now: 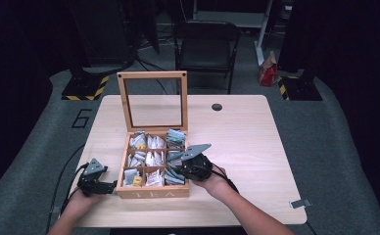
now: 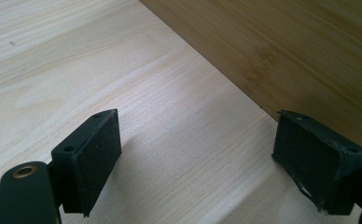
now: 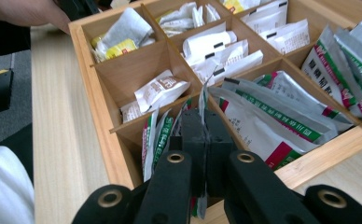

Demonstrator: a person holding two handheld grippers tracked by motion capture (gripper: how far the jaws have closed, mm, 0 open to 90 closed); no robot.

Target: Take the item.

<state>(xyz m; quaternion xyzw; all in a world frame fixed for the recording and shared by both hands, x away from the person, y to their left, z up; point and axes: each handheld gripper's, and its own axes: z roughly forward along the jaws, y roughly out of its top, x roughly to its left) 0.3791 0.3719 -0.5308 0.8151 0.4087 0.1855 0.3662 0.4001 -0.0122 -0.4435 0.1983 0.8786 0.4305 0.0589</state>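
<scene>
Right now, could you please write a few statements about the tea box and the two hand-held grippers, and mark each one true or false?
1. The lid of the tea box stands open. True.
2. The left hand-held gripper is clamped on a packet. False: its jaws are apart over bare table, with nothing between them, beside the box's outer wall.
3. The right hand-held gripper is shut on a sachet in a front corner compartment. True.
4. The box has four compartments. False: it is a three-by-three grid, nine in all.
5. A chair stands beyond the far edge of the table. True.
</scene>
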